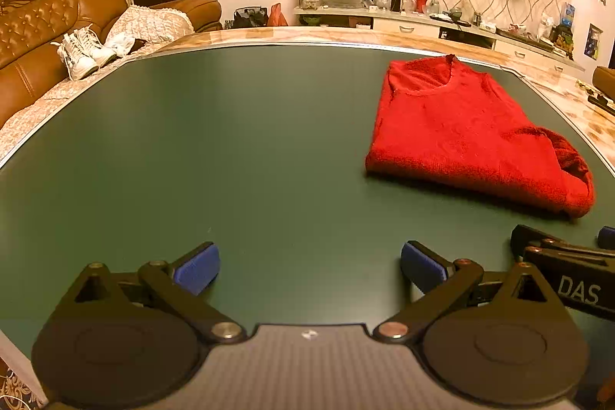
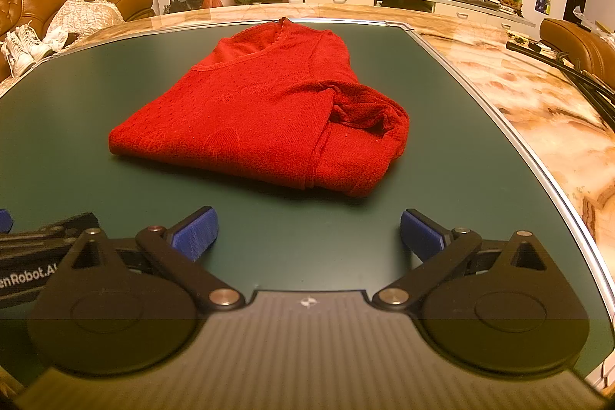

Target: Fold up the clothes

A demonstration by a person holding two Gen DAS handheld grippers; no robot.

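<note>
Both grippers spread, empty; folded red sweater; right view shows tucked sleeve.

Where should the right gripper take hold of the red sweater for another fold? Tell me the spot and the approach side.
Probably the near right corner of the red sweater, where the folded layers stack by the bunched sleeve. Bring the right gripper, now open and empty, in low from the near edge over the green mat, one finger sliding under. That edge faces it and lies slightly raised.
</note>
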